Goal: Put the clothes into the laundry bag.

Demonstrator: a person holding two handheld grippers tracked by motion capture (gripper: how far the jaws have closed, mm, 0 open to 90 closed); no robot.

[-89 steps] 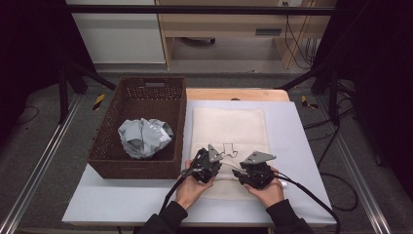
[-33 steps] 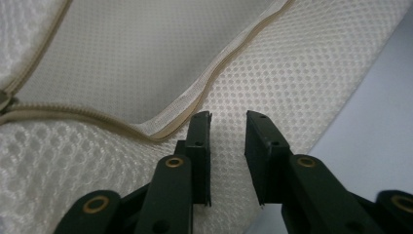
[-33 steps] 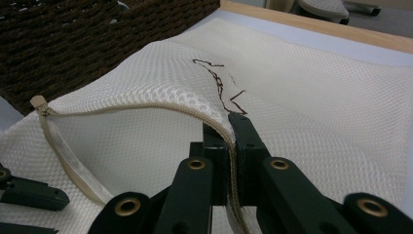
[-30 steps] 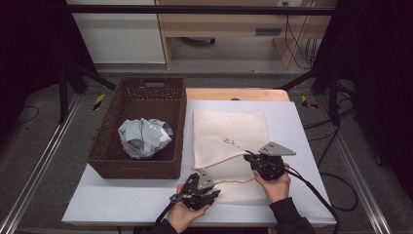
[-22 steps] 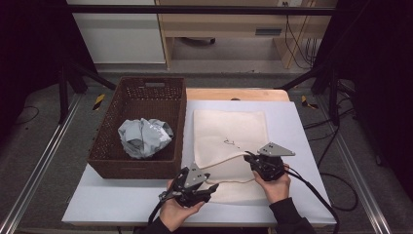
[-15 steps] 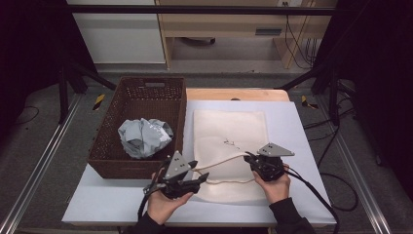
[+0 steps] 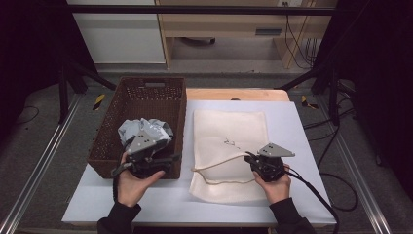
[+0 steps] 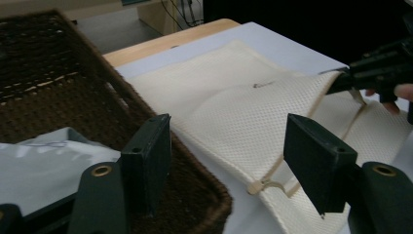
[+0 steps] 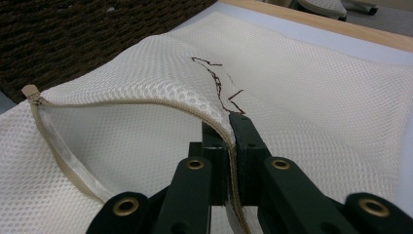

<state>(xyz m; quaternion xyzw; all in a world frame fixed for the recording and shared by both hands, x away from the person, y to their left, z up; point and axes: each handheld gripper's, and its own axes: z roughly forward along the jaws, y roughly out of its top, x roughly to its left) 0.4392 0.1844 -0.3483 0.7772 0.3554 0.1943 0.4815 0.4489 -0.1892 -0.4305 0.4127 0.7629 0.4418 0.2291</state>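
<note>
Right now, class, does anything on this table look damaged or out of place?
Nothing is damaged. The mesh bag has its zipped edge lifted open, because the right hand-held gripper pinches it.

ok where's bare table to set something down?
Free: the white table's front strip between the two hands, and the right margin beside the mesh bag. Crowded: the basket fills the left; only a thin gap separates basket and bag.

cream mesh bag [image 7: 229,141] (dark red scribble) | dark brown woven basket [image 7: 141,100] | silver-grey crumpled wrap [image 7: 146,130] | white table [image 7: 302,126]
</note>
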